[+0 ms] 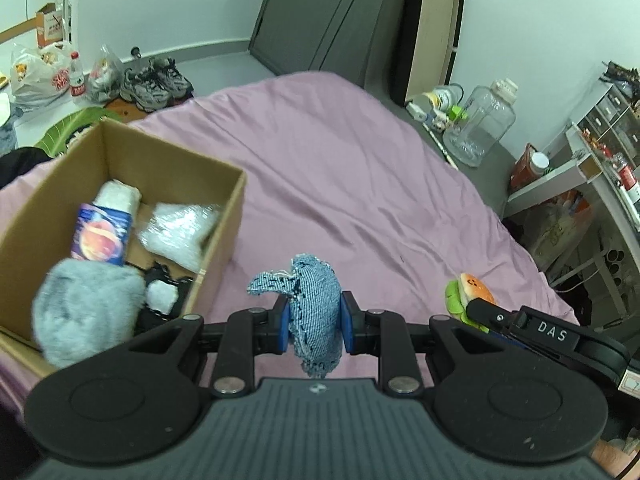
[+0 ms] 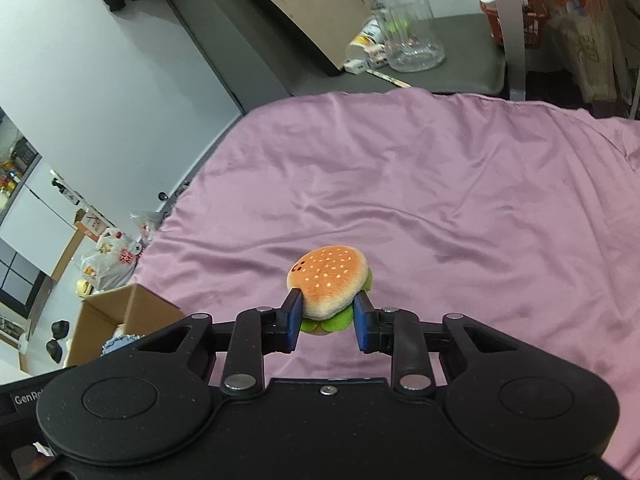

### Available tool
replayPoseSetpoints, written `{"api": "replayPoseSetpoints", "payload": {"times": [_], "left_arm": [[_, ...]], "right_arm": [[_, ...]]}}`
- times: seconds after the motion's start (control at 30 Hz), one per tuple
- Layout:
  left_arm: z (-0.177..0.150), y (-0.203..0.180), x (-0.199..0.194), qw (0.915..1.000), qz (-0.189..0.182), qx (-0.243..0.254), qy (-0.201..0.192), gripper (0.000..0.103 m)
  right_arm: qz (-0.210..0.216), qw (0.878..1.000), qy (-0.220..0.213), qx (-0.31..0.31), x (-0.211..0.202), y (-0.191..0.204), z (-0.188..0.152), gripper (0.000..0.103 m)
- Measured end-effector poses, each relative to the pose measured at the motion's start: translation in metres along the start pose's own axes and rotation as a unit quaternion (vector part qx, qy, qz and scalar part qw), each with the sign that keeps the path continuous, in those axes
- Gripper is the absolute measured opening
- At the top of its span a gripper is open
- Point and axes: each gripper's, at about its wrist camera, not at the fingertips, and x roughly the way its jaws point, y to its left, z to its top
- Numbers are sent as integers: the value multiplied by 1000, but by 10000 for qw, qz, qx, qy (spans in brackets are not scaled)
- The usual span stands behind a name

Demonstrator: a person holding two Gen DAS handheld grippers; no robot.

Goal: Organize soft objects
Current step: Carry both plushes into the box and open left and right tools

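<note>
Pinching a limp blue denim pouch (image 1: 316, 312) in the left gripper (image 1: 314, 322) beside the cardboard box (image 1: 224, 216), and a squashy burger plush (image 2: 328, 286) in the right gripper (image 2: 327, 322) above the bed (image 2: 440, 200), both sets of fingers look best placed mid-body, since such light, yielding things could slip.

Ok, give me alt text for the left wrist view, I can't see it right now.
The left gripper is shut on a blue denim soft toy above a pink bedsheet. An open cardboard box holding soft items sits to its left; the right gripper holds a plush burger.
</note>
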Motion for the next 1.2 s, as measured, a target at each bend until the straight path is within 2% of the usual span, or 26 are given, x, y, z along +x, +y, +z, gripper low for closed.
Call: {"api": "replayPoseSetpoints", "payload": {"times": [0.7,1.2], "left_arm": [[13,53,-73,9984,131,-88,-537,24],[28,100,-76,9969,362,-350,-601,24]], "right_arm": [[307,9962,-428,-689,-62,67,-16,26],[575,9904,-354,-1207,-60,111,-30,26]]}}
